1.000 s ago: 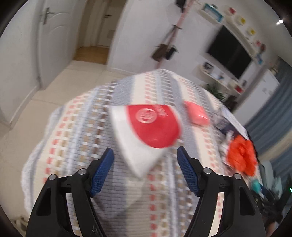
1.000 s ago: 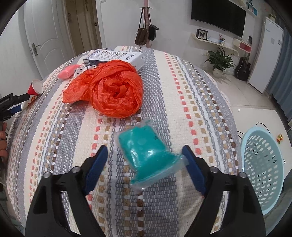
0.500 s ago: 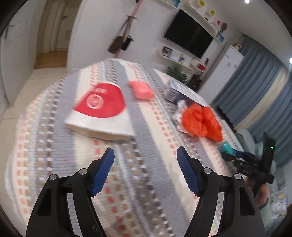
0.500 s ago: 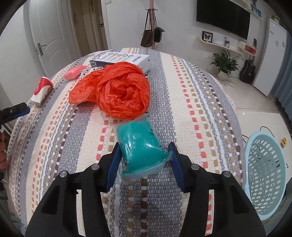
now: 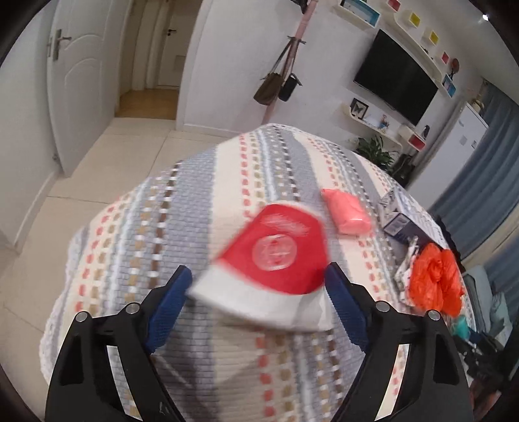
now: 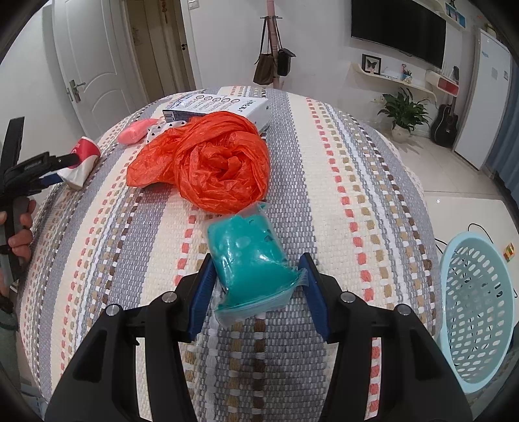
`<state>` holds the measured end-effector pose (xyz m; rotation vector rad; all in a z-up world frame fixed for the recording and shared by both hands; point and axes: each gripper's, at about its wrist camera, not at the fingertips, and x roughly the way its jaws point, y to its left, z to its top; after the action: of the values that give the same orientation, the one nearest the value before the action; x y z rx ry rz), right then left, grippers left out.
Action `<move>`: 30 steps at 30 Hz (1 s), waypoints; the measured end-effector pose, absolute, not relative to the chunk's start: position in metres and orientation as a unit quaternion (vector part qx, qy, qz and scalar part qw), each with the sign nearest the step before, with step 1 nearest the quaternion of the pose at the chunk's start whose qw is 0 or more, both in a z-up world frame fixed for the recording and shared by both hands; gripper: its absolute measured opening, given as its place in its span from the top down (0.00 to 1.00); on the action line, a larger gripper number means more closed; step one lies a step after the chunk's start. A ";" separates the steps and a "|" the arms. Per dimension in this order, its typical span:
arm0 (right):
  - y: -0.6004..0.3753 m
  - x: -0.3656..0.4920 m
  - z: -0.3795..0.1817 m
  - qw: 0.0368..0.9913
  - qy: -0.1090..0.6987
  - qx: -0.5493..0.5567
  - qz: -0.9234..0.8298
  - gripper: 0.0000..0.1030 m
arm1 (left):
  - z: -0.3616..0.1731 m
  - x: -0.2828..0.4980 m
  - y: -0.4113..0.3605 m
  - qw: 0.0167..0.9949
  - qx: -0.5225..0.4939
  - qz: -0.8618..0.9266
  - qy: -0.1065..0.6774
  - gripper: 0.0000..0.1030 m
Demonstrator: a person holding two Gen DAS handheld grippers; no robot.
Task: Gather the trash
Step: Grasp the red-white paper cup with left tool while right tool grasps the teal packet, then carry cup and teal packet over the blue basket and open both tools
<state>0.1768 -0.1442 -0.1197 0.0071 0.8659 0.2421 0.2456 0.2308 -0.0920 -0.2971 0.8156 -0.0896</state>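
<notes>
Striped woven cloth covered the table point(image 6: 340, 168), and both grippers were down at work on it. The right gripper point(image 6: 256, 282) had just been closing, and its jaws now pinched a teal packet point(image 6: 249, 259) by the near end, pads pressed on both sides, where a second ago they stood wide around it. That piece looked secured, I'd say, with the pale blue basket point(image 6: 476, 311) waiting on the floor off to the right of those jaws.

Over on the other side, the left gripper point(image 5: 259, 302) had just been opening, jaws spread wide with a red-and-white paper cup point(image 5: 272, 259) lying on its side between the tips; the cup was blurred, so contact could not be judged, but the pads did not seem to press it. That grab still looked pending.

Ahead of the right jaws sat a crumpled orange plastic bag point(image 6: 211, 165), a printed box point(image 6: 223, 104) beyond it and a pink packet point(image 6: 136, 130) to the left. Behind stood white doors, a wall television point(image 6: 399, 26) and a potted plant point(image 6: 402, 110).
</notes>
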 end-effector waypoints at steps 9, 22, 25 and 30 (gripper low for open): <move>-0.155 0.171 -0.121 0.899 0.416 0.033 0.133 0.42 | -0.080 0.243 0.195 0.918 -0.126 -0.050 0.373 0.70; -0.151 0.158 -0.122 0.908 0.406 0.002 0.104 0.72 | -0.045 0.199 0.131 0.930 -0.097 -0.111 0.336 0.76; -0.149 0.154 -0.120 0.908 0.405 -0.006 0.108 0.89 | -0.036 0.191 0.111 0.932 -0.085 -0.130 0.329 0.76; -0.167 0.149 -0.110 0.910 0.396 0.024 0.119 0.91 | -0.017 0.181 0.079 0.936 -0.060 -0.161 0.308 0.76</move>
<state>0.1491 -0.1665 -0.1099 0.0502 0.8160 0.2449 0.1810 0.0789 -0.0171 -0.1224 0.6306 -0.3296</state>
